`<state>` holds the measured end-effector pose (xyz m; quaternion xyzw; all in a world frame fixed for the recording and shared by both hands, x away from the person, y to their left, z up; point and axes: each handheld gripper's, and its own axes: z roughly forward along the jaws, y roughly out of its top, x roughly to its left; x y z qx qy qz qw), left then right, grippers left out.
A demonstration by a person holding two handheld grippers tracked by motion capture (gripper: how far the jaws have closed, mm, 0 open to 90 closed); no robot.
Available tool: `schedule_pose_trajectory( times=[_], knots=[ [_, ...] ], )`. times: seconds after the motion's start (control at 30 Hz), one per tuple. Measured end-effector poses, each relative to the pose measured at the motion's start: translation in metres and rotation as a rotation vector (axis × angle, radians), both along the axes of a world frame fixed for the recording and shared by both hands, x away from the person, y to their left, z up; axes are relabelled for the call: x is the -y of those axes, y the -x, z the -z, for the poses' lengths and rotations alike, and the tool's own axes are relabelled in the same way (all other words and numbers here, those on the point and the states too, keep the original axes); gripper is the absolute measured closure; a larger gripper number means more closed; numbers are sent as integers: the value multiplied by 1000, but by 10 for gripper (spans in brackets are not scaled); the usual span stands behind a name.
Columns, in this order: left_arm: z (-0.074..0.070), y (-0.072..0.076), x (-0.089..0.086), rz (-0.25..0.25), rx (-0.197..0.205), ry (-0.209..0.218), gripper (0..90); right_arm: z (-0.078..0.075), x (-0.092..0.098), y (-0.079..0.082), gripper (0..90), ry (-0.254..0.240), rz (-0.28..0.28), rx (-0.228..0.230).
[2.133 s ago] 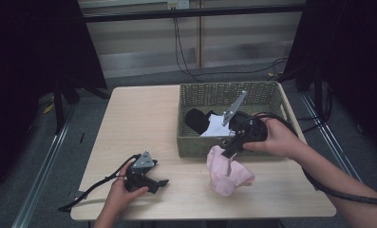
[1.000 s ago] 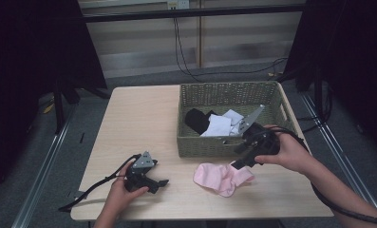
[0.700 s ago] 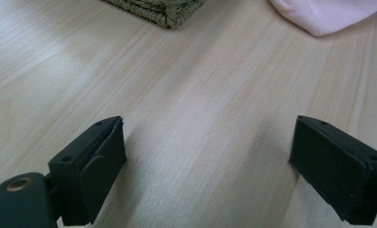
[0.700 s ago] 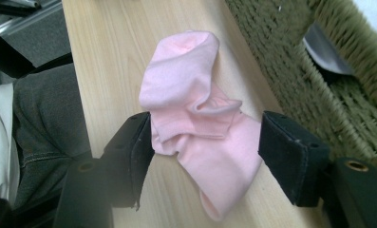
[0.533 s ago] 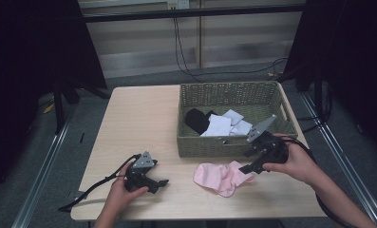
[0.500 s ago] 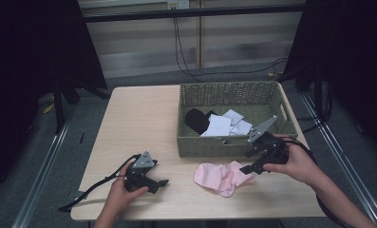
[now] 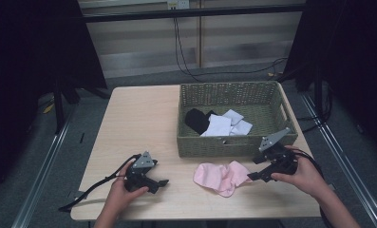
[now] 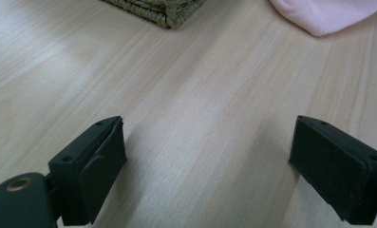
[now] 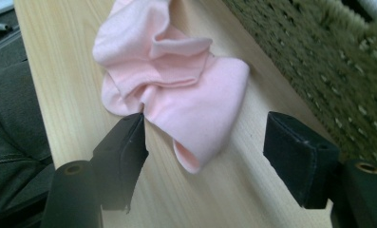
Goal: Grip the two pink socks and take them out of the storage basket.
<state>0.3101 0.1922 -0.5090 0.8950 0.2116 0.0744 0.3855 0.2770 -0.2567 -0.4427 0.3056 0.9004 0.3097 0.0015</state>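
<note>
On the pale wooden desk (image 7: 143,118), the pink sock (image 7: 221,176) has been released from the wicker basket (image 7: 233,145), both grippers' jaws wide open, empty.

pink cloth (image 7: 220,176) released onto table, right gripper (image 7: 254,176) opened, drawn back

No readable text, label, brand, number or sign appears anywhere: nothing legible on the counter (image 7: 143,118), the basket (image 7: 233,145) or the cloths.
</note>
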Motion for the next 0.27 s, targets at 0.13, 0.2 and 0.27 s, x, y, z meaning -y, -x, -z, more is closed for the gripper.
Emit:
schedule_pose_trajectory(
  times=[0.13,0.2,0.27],
  knots=[
    [0,0,0,-1,-1,-1,109,9,6,4,289,-18,24,37],
    [0,0,0,0,-1,0,109,11,7,5,293,-34,37,53],
    [0,0,0,-1,-1,-1,109,12,6,4,295,-25,23,68]
  ],
)
